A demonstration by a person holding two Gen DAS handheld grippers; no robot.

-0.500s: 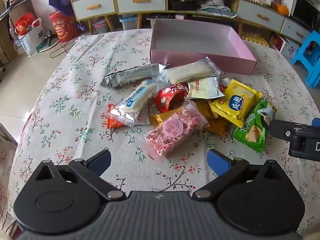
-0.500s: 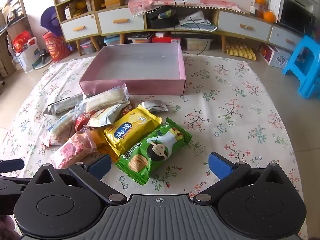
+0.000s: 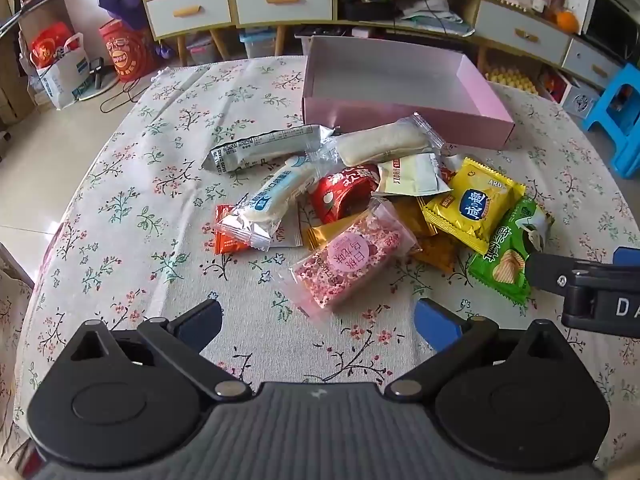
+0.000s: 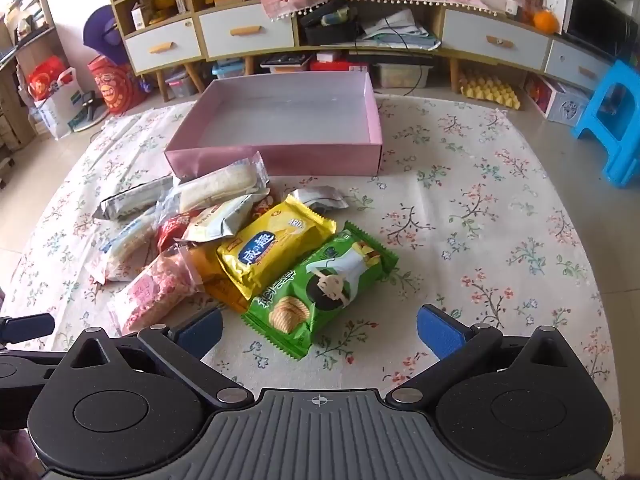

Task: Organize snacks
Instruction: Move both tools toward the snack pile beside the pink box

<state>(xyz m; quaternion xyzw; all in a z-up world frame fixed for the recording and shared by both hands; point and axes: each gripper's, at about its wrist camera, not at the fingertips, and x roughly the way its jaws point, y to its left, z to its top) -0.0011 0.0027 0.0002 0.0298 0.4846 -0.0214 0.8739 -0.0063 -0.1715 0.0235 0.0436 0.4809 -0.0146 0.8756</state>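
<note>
Nothing has really changed since half a second ago: your snack pile sits in the same spot and both grippers hover where they were. Your left gripper point(image 3: 318, 322) is spread as wide as it goes with nothing in it, just short of the pink nougat pack point(image 3: 352, 258). Your right gripper point(image 4: 320, 330) is also wide open and empty, with the near end of the green potato chip bag point(image 4: 322, 290) lying between its blue pads point(image 4: 440, 334), not pinched.

The snacks are heaped on the floral tablecloth point(image 4: 480, 220), right in front of the empty pink box point(image 4: 280, 128).

Readable stuff: "ARD" on the yellow biscuit pack point(image 3: 474, 204), Chinese characters on most wrappers, and a white "D" on the right gripper's body in the left view.
</note>
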